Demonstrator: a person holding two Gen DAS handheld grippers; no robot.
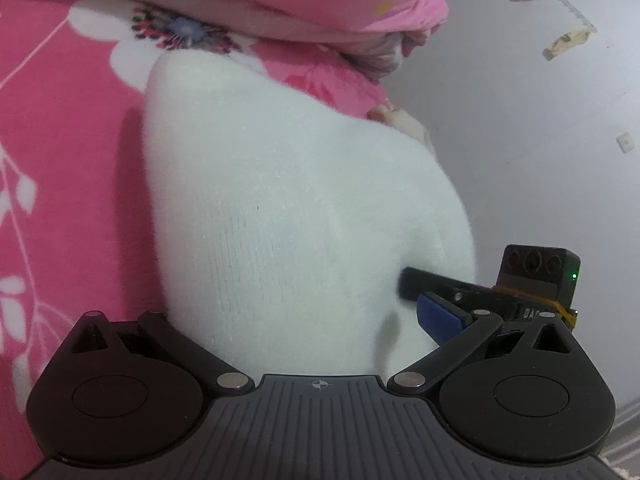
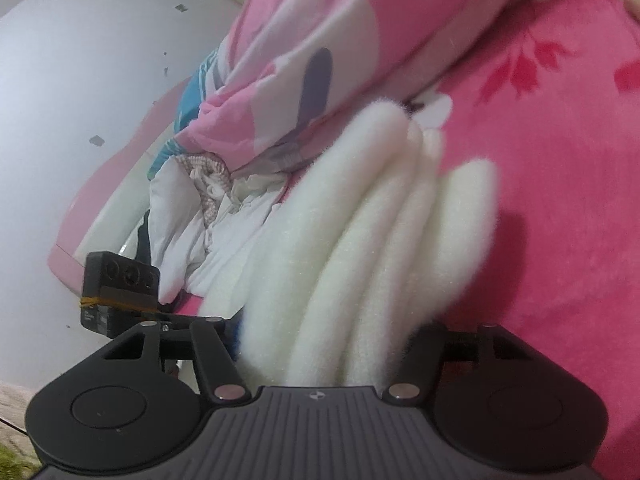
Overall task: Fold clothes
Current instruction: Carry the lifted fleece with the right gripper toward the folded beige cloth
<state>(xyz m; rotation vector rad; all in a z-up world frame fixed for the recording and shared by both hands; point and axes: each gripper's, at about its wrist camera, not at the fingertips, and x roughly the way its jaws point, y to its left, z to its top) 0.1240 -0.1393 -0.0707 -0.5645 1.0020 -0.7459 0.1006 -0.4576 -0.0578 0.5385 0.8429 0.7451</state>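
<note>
- White fuzzy sweater (image 1: 280, 200) fills the space right ahead of the left gripper (image 1: 320, 320), lying on the pink floral blanket (image 1: 60, 140); looks like a smooth, rounded bundle from this side.
- Left gripper: links swung wide, so prob. spread, but fingertips are buried under/behind the knit – can't tell if it's pinching anything.
- Right gripper (image 2: 320, 344): sweater (image 2: 360, 240) bunched in several thick stacked folds, running fwd from between its fingers; looks clamped on that stack, though tips are hidden by fabric.
- Right gripper (image 1: 440, 304) also shows just to the right of the left one, at the sweater's near edge – both work the same end.
- Rumpled quilt (image 2: 288, 80) and other laundry (image 2: 208, 216) beyond and to the left of the right gripper.
- Step, as I judge: mid-fold, layers gathered and held.
- Next calls for: keep layers aligned, lay down flat w/o the stack slipping; fuzzy knit is thick, springy, may unroll.
</note>
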